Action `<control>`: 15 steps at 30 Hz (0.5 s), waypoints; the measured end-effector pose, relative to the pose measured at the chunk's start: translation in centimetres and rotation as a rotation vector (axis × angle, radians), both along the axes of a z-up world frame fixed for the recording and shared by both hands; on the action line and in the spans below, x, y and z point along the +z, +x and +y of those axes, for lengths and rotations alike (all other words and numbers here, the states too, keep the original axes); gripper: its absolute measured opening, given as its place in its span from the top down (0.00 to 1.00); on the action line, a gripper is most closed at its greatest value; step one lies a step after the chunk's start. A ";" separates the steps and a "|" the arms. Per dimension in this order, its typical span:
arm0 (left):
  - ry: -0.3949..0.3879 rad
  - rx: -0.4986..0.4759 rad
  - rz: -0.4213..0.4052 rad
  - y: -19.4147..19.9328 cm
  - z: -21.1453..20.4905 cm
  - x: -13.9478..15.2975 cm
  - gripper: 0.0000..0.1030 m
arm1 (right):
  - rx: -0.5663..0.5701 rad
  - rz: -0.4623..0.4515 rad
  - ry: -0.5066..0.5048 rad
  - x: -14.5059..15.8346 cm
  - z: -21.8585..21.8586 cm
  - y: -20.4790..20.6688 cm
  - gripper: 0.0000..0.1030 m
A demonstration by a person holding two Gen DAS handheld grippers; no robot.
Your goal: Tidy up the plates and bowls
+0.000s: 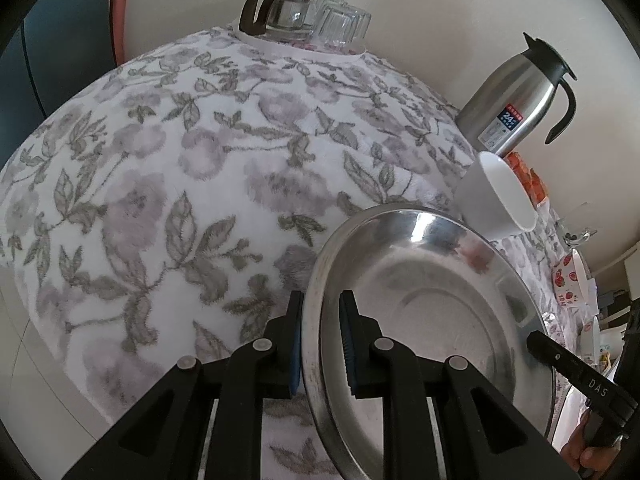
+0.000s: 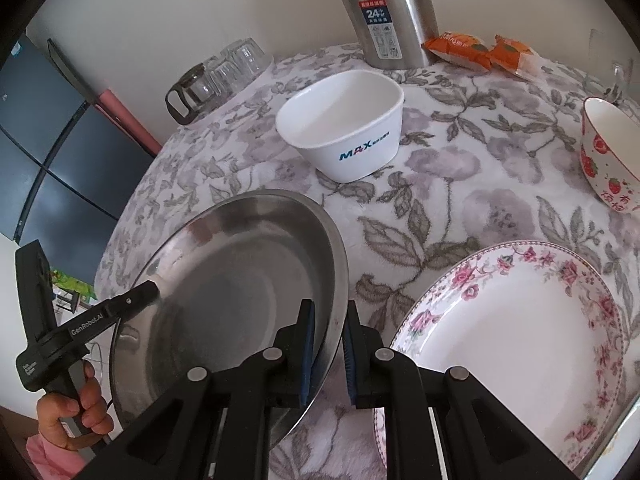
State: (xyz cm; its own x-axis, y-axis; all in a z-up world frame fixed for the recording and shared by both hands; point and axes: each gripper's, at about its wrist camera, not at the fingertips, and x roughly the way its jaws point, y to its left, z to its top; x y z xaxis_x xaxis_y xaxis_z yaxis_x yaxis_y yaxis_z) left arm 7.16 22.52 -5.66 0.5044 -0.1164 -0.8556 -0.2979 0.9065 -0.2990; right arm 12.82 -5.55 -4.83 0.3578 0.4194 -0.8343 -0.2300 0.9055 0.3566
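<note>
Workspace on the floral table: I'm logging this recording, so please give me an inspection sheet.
Surface: floral tablecloth covers the table.
Job's things: steel plate held at opposite rims; floral plate, white bowl and strawberry bowl resting on the cloth.
Clutter: steel thermos, orange snack packets, glass carafe and glasses on a tray.
Grippers: left gripper and right gripper, jaws closed on the steel plate's rim.
Cables: nothing seen.
Surroundings: pale wall, dark cabinet.
</note>
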 end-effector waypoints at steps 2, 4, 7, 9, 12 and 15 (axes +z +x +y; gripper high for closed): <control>0.004 0.003 -0.008 0.0 -0.2 0.5 0.83 | 0.001 -0.009 0.005 0.5 -0.2 -0.4 0.86; 0.008 0.006 -0.017 -0.2 -0.4 1.1 0.83 | 0.002 -0.019 0.008 0.9 -0.3 -0.8 0.86; 0.018 0.000 -0.037 -0.5 -0.8 2.3 0.83 | 0.001 -0.036 0.021 1.8 -0.7 -1.4 0.86; 0.021 -0.004 -0.051 -0.7 -1.2 3.0 0.83 | -0.005 -0.048 0.032 2.6 -1.4 -1.8 0.86; 0.022 -0.012 -0.079 -0.8 -2.1 4.5 0.83 | -0.020 -0.071 0.040 3.7 -2.3 -2.3 0.86; 0.026 -0.027 -0.106 -0.9 -3.2 5.9 0.83 | -0.037 -0.099 0.042 4.9 -3.5 -2.8 0.86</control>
State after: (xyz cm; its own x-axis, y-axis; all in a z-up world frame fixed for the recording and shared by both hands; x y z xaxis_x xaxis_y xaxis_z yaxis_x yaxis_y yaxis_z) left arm 6.26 19.37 0.20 0.5894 -0.1098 -0.8003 -0.2412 0.9216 -0.3041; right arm 9.98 -9.00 0.05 0.4539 0.4383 -0.7758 -0.2324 0.8988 0.3717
